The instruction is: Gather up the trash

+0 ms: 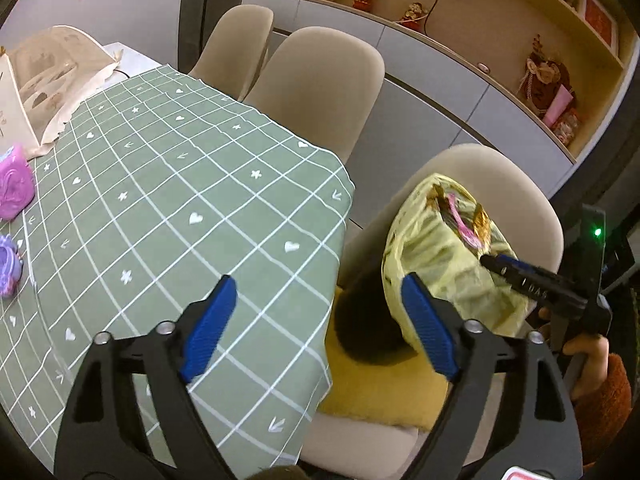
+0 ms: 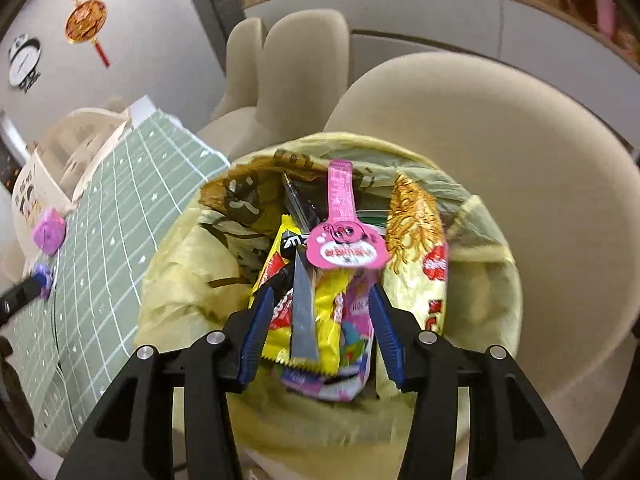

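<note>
Hovering over the mouth of the yellow trash bag (image 2: 192,292), the right claw (image 2: 320,320) stands released, its blue pads spread to either side of a yellow snack wrapper (image 2: 320,320) that lies loose just ahead of them; neither pad presses on it. Beyond the pads sit a pink card tag (image 2: 344,240) and a gold foil packet (image 2: 416,220), all already inside the bag, which rests on a beige chair (image 2: 520,184) to the right of the tabletop (image 1: 180,200).

The left claw (image 1: 316,320) is also released and empty, spread wide over the corner of the green checked cloth; nothing lies between its pads. Far to its left sit a purple toy (image 1: 14,188) and a smaller lilac one (image 1: 8,268).

These wrappers should handle as light, thin, crinkly film: slippery on the face, easy to crush, no risk of breaking. A pinch on a crimped edge or a fold looks safest. The bag itself is soft and floppy, so its rim would fold under a push.

Writing is mostly blurred: the pink tag carries red characters I cannot read, and a pink packet below shows "HOLA".
</note>
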### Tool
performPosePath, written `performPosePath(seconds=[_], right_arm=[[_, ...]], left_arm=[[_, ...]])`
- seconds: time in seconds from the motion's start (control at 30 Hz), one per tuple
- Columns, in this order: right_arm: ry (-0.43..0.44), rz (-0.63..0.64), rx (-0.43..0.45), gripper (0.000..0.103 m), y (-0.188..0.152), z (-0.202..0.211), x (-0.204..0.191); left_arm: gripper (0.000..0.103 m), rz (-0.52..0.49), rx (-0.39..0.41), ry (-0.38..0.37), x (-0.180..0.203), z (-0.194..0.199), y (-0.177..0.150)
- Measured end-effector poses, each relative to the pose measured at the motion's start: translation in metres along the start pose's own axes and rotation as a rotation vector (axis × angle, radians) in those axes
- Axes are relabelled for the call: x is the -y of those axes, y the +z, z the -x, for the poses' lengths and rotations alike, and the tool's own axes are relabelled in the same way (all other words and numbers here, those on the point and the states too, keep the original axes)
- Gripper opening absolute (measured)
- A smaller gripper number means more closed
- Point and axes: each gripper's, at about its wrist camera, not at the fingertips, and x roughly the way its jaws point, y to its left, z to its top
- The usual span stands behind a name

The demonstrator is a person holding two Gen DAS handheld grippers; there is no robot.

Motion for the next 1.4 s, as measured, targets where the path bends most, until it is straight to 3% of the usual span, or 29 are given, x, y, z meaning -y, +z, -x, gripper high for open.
performPosePath(seconds=[0.13,0.33,0.53,0.77,1.07,1.4], right_arm=[[0.008,-0.022,0.078,0.047,-0.012,0.036,-0.015],[0.020,0.008,0.171,0.047,-0.052,0.098,-0.069],[0.028,0.098,0.235,0.047,-0.119,0.161,-0.136],[0.023,0.158,0.278,0.047,-0.183,0.201,-0.193],[-0.013,0.169,0.331,0.047,-0.222,0.232,-0.217],[-0.023,0.153,0.374,0.047,-0.232,0.248,-0.219]], left_arm=[[0.088,-0.027,0.038,0.024,-0.005,0.025,-0.013],[0.089,-0.040,0.115,0.103,-0.025,0.079,-0.050],[0.089,-0.069,0.191,0.155,-0.032,0.142,-0.099],[0.089,-0.056,0.268,0.228,-0.037,0.201,-0.136],[0.089,-0.062,0.335,0.282,-0.042,0.249,-0.173],[0.089,-0.070,0.380,0.300,-0.043,0.272,-0.189]])
